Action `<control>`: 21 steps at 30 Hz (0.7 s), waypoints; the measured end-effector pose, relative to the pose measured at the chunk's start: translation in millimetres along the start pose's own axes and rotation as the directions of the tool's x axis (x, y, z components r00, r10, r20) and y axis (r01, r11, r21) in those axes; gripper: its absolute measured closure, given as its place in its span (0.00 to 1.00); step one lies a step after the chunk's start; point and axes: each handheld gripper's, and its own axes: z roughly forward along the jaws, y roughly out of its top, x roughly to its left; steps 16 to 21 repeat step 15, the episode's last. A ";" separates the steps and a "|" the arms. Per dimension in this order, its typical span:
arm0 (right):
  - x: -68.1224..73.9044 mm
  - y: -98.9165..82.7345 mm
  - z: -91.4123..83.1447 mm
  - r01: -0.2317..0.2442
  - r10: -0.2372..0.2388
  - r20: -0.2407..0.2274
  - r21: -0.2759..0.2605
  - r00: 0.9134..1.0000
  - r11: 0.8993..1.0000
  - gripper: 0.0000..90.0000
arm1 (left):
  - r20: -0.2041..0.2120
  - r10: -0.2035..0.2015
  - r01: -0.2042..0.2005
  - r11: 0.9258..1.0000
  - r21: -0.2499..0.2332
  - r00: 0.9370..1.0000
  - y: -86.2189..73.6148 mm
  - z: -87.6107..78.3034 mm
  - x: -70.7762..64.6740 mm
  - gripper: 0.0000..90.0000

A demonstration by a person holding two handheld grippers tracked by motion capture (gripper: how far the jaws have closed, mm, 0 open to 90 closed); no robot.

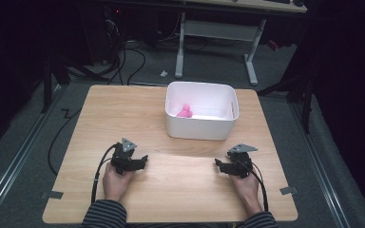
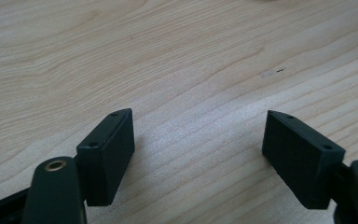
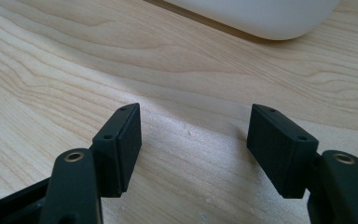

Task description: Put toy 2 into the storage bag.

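A pale wooden table (image 1: 171, 190) stands on grey floor in a dark room; a white tub (image 1: 202, 126) at its far middle holds a pink toy (image 1: 185, 112); the left gripper (image 1: 142, 159) and right gripper (image 1: 218, 165) rest near the front edge, jaws apart, empty.

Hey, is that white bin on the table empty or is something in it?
Not empty. The white bin stands upright and open-topped, with one pink object on its floor.
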 end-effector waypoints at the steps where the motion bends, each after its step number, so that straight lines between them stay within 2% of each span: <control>1: 0.6 -0.6 0.5 0.008 -0.008 0.006 -0.004 1.000 1.000 0.39 | 0.000 0.000 0.000 1.000 0.000 1.000 0.0 0.0 0.0 0.28; 4: 0.9 -2.8 1.6 0.022 -0.022 0.012 -0.022 1.000 1.000 0.38 | 0.000 0.000 0.000 1.000 0.000 1.000 0.0 0.0 -0.1 0.28; 21: 0.6 -2.5 2.2 0.021 -0.021 0.016 -0.020 1.000 1.000 0.34 | 0.000 0.001 -0.001 1.000 0.000 1.000 -0.2 -0.2 -0.2 0.28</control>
